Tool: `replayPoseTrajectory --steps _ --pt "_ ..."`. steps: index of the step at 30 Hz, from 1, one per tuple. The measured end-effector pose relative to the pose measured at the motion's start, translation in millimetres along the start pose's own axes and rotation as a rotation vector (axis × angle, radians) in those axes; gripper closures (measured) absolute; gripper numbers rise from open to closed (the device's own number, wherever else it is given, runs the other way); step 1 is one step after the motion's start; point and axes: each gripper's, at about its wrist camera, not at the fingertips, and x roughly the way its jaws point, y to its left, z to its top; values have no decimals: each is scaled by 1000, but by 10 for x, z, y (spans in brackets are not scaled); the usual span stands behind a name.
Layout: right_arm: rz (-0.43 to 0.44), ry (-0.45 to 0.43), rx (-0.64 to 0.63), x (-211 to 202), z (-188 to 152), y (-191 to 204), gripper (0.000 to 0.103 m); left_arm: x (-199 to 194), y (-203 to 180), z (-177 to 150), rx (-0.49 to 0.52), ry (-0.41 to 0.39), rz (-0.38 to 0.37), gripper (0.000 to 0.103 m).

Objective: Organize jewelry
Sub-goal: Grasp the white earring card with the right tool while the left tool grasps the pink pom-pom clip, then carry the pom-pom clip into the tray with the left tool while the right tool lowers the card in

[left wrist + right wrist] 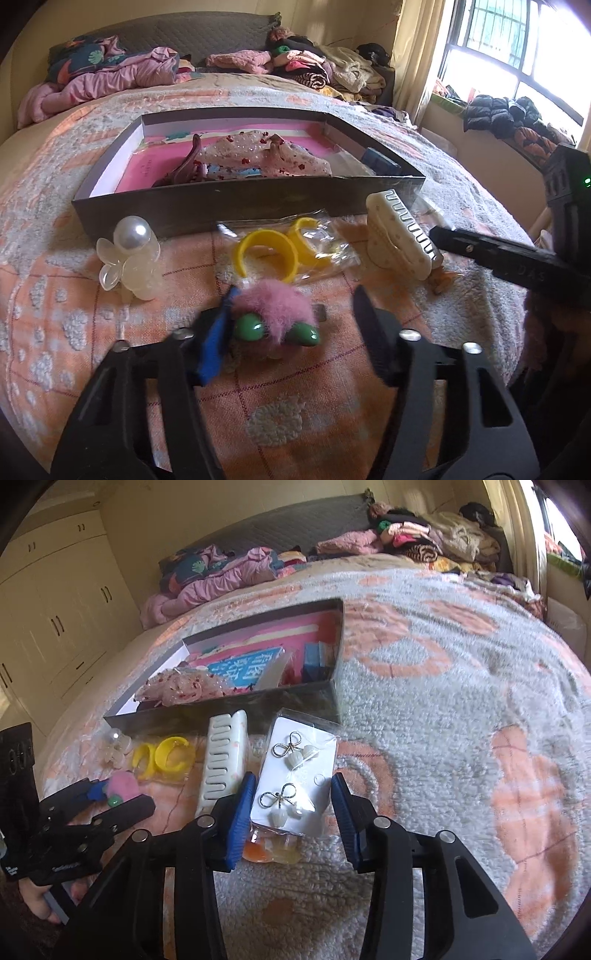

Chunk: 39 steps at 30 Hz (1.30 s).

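Observation:
A dark open box (207, 201) (221, 707) with pink lining and several items inside sits on the bed. In front of it lie a pearl hair clip (129, 254), yellow hoop earrings in a clear bag (273, 253) (166, 760), a cream claw clip (400, 234) (223, 760) and a pink fluffy hair clip with green beads (273, 314) (120, 788). My left gripper (291, 321) is open around the pink clip. My right gripper (293, 801) is open around a white card of bow earrings (295, 779) in a clear bag.
The bed has an orange and grey fuzzy blanket (443, 701). Piles of clothes (314, 66) lie at its far end. A window (517, 55) is on the right, wardrobes (55, 609) on the left. An orange and yellow item (269, 851) lies under the card.

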Motion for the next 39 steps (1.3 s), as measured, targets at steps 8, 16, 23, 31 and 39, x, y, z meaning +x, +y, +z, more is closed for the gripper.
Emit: replayPoseTrajectory --steps 8,16,23,31,39 --pt "-101 -92 -72 -331 -40 70 64 -76 -35 -20 5 -5 -29 65" --pt "-130 -133 -126 -569 -130 188 64 -258 -114 -47 12 -32 -59 65" --pt "-113 -155 -167 -672 -144 370 64 -433 -56 -35 -4 -68 -46 65" --pt "-77 -183 -225 -746 -58 624 64 -716 128 96 -52 -145 -10 65" --pt "-33 -213 -303 -754 89 916 64 -951 425 275 -111 -225 35 65"
